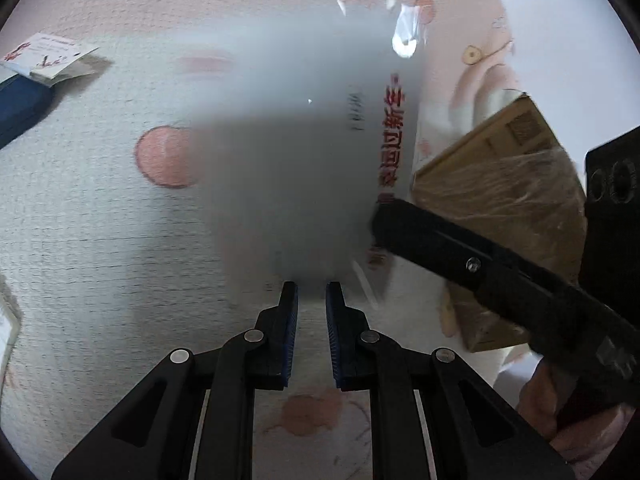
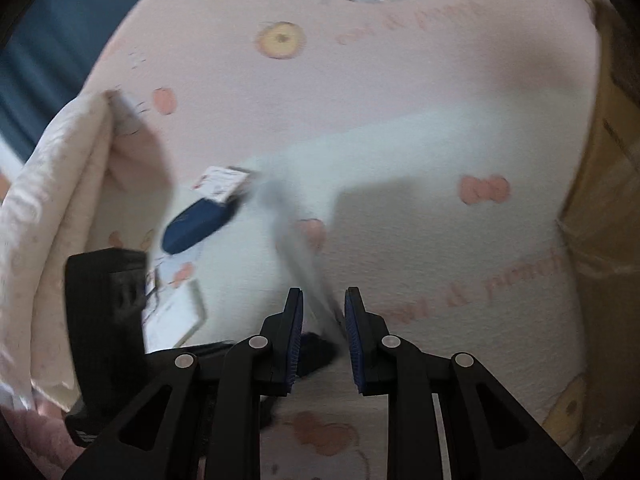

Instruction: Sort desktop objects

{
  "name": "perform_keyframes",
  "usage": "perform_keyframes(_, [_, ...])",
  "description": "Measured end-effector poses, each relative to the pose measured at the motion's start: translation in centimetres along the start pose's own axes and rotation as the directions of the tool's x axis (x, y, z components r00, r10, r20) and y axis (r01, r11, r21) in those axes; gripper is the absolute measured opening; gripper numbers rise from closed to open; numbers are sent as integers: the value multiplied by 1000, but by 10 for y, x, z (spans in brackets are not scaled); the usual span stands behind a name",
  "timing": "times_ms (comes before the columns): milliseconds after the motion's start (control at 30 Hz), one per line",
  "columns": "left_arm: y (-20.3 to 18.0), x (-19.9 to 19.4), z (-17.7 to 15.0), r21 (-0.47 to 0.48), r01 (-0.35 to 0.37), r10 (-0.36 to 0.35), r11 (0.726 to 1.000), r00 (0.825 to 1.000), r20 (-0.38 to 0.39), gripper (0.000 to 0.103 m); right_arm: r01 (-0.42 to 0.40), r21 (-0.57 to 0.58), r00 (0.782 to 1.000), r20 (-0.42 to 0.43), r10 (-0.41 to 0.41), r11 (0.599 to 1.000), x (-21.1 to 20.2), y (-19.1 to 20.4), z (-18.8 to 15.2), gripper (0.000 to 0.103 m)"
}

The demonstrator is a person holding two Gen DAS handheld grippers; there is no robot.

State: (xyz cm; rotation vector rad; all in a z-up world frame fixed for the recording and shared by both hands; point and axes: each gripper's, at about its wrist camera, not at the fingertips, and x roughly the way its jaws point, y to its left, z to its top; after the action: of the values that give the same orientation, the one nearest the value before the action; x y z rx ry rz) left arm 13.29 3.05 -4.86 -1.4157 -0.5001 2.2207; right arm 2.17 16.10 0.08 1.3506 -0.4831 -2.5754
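A frosted translucent plastic sheet (image 1: 304, 140) with red print along its right edge stands blurred just ahead of my left gripper (image 1: 312, 294). Its lower edge ends at the fingertips. The left jaws stand a narrow gap apart, and the patterned cloth shows through that gap. In the right wrist view the same sheet (image 2: 296, 248) is seen edge-on. It slants down between the fingers of my right gripper (image 2: 323, 296), with space on either side. One right finger (image 1: 404, 224) lies against the sheet's right edge in the left wrist view.
A dark blue case (image 2: 196, 224) and a white card (image 2: 222, 182) lie to the left on the pink cartoon cloth (image 2: 360, 80). A white booklet (image 2: 172, 316) lies nearer. A cardboard box (image 1: 500, 184) stands on the right. A hand (image 1: 560, 404) holds the right gripper.
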Motion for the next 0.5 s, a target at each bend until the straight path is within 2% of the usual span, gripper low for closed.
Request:
perform_keyframes(100, [2,2,-3,-25,-16,16,1000,1000,-11,16,-31,-29,1000,-3,31,999,5,13,2,19])
perform_keyframes(233, [25,-8,-12,-120,-50,48,991,999,-21,16,-93,60,995,-39,95,994,17,0,8,19])
perform_keyframes(300, [38,-16,-17,-170,-66,63,983,998,-19,16,-88,67,995,-47,91,994,21,-5,9,19])
perform_keyframes(467, [64,-38,-21,-267,-77,91,961,995,40,20,-102,112,991,-74,110,988,35,-13,8,19])
perform_keyframes(500, [68,-42,-20,-279,-72,90,958,995,54,24,-111,121,990,-77,121,986,37,-12,8,19])
